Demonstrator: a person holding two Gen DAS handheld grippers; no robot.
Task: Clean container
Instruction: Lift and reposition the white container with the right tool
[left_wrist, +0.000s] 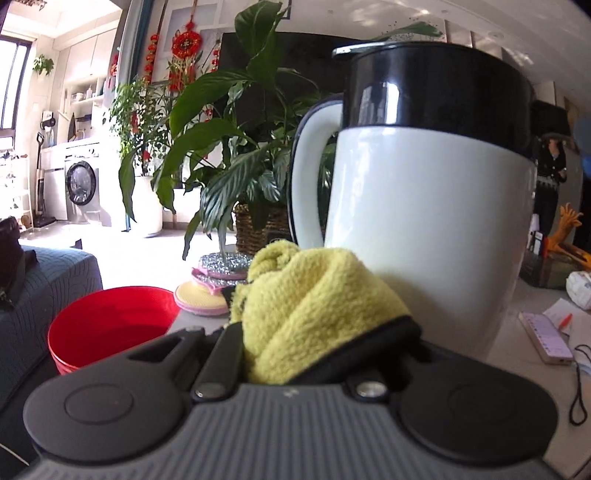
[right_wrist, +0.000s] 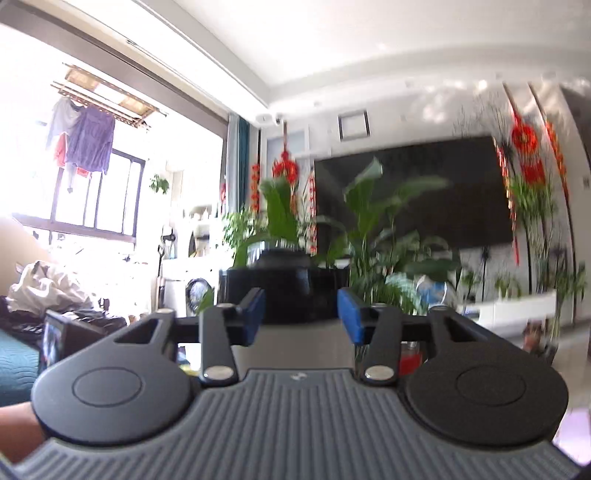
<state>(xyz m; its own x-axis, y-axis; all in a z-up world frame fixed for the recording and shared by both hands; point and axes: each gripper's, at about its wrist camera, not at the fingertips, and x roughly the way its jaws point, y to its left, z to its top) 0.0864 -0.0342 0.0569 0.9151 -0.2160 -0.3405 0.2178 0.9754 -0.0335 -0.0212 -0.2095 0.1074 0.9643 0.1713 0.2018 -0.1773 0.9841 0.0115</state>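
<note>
The left gripper (left_wrist: 314, 325) is clamped on a bunched yellow cloth (left_wrist: 314, 295), which fills the gap between its jaws and bulges out ahead of them. The cloth's far side rests against the lower wall of the jug (left_wrist: 424, 206), a white container with a black upper band and a white handle on its left. The jug stands just beyond the cloth on a pale table (left_wrist: 524, 306). Left of the jug and lower sits a red bucket (left_wrist: 110, 317); behind the jug is a leafy plant (left_wrist: 236, 147).

The right gripper (right_wrist: 301, 314) points slightly upward into the room, its blue pads (right_wrist: 349, 314) a moderate way apart. A black object (right_wrist: 291, 291) lies between and beyond them; the blur hides whether the pads touch it.
</note>
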